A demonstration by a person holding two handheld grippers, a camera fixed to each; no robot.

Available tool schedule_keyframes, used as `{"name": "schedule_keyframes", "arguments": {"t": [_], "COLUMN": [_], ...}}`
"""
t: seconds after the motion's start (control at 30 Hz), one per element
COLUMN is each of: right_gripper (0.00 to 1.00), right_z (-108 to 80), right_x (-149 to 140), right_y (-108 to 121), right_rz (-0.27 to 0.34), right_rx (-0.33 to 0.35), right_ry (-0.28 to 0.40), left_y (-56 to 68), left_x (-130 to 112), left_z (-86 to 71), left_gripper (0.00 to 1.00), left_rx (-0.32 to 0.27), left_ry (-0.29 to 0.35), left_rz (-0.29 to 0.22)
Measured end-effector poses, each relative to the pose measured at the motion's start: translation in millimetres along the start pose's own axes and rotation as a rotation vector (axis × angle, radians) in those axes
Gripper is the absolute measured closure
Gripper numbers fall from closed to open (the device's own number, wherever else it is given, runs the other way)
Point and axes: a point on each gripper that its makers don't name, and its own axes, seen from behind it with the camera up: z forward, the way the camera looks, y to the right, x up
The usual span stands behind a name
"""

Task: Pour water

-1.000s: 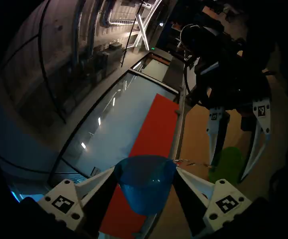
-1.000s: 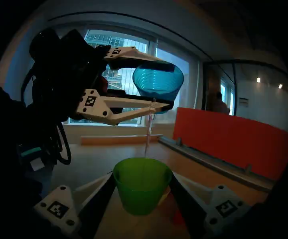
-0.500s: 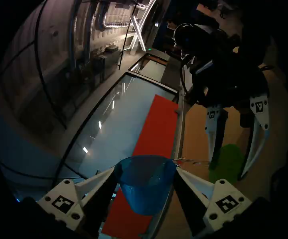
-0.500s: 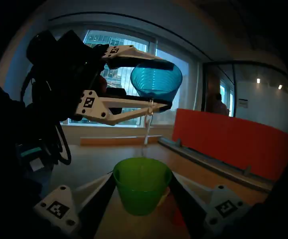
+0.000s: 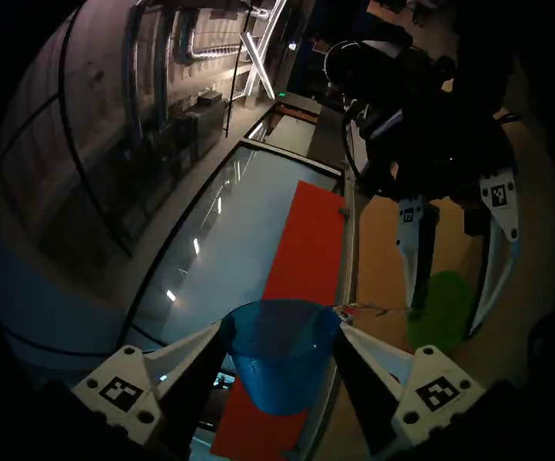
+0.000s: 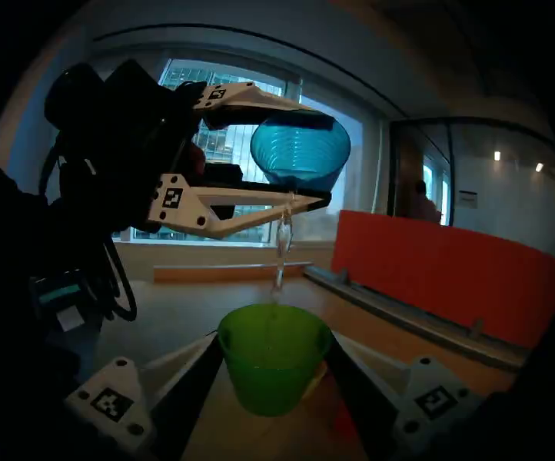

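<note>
Tipped further: ribbed translucent blue cup (image 6: 300, 154).

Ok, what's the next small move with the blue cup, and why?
Probably tip the blue cup a touch further with the left gripper. The stream off its lip is thin and drops into the green cup, held upright below by the right gripper, so aim looks good.

Left gripper view, rolled sideways, looks from above; right gripper view level; both show the green cup (image 5: 440, 311) (image 6: 274, 361).
</note>
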Motion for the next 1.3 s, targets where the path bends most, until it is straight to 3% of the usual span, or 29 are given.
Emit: {"name": "schedule_keyframes", "arguments": {"t": [0.27, 1.3], "right_gripper": [0.09, 0.09], "right_z": [-0.4, 2.8], "right_x": [0.6, 4.5], "right_y": [1.7, 2.5], "right_rz": [0.001, -0.001], "right_rx": [-0.003, -0.003], "right_ry": [0.001, 0.009], "left_y": [-5.6, -6.7], "left_x": [0.5, 8.1], "left_z": [-1.7, -2.5], "left_gripper": [0.13, 0.13], "left_rx": [0.008, 0.011], "left_ry": [-0.001, -0.007], "left_rz": [0.031, 0.154]}}
